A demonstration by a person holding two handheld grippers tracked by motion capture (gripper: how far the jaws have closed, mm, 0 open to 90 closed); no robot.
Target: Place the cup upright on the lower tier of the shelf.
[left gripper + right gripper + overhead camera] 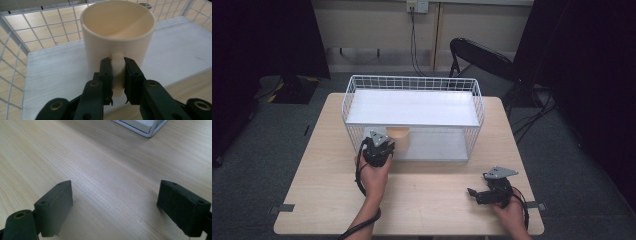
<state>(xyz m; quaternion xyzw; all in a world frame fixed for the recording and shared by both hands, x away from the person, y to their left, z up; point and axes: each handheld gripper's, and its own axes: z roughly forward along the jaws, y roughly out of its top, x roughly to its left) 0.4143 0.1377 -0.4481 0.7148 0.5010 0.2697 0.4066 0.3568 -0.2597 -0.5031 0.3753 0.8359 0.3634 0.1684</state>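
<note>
Now the left gripper (117, 75) is clamped on the handle of the cream mug (117, 32), which stands upright inside the wire basket (412, 82). Off to the side, the right gripper (115, 207) hangs with jaws apart over the bare desk (100, 170).

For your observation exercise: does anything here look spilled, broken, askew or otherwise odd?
Nothing stands out. The cream mug stands upright and looks empty on the lower white shelf of the wire rack, its handle clamped by the left tongs. The right tongs are open above the bare wooden table.

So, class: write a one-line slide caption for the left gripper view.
Left gripper shut on cream mug's handle inside the white wire rack.
</note>
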